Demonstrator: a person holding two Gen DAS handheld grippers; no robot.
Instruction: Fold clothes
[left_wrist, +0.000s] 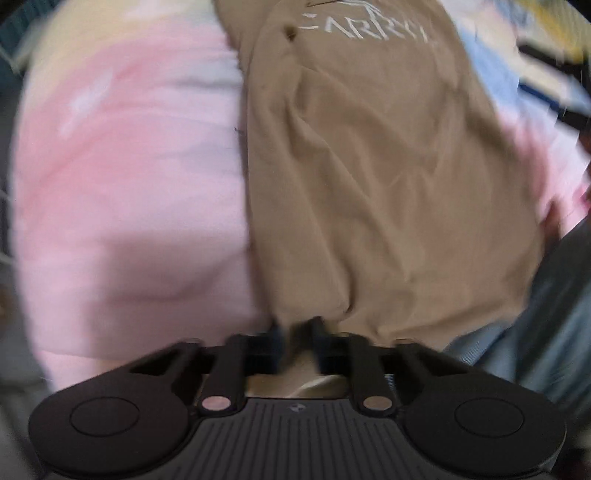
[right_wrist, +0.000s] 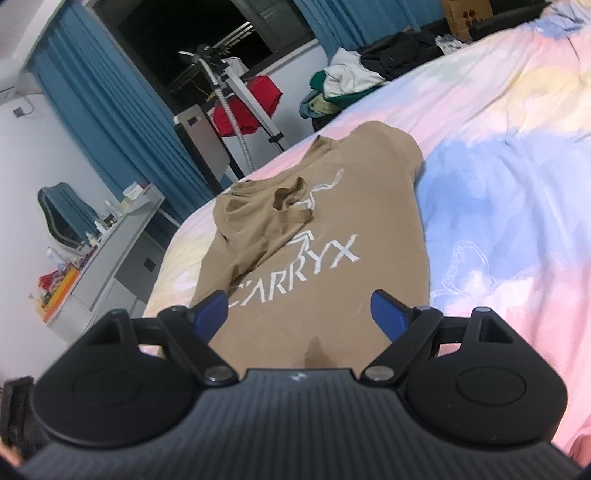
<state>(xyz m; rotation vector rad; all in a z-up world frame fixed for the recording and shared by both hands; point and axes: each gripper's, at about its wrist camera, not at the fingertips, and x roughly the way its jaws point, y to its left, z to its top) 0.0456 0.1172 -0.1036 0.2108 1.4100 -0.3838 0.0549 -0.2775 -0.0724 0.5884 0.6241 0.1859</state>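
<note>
A tan T-shirt (right_wrist: 317, 236) with white lettering lies on a bed with a pastel pink, blue and yellow sheet (right_wrist: 498, 155). In the right wrist view its left side is folded over the middle. My right gripper (right_wrist: 300, 310) is open and empty, just above the shirt's near part, one finger on each side. In the blurred left wrist view the shirt (left_wrist: 369, 166) runs away from me and my left gripper (left_wrist: 295, 326) is shut on its near hem edge.
A pile of dark, white and green clothes (right_wrist: 354, 77) lies at the bed's far edge. Beyond the bed stand a garment steamer with a red cloth (right_wrist: 251, 99), a grey desk (right_wrist: 110, 254) with bottles, and blue curtains (right_wrist: 110, 103). Blue denim (left_wrist: 546, 332) shows at lower right.
</note>
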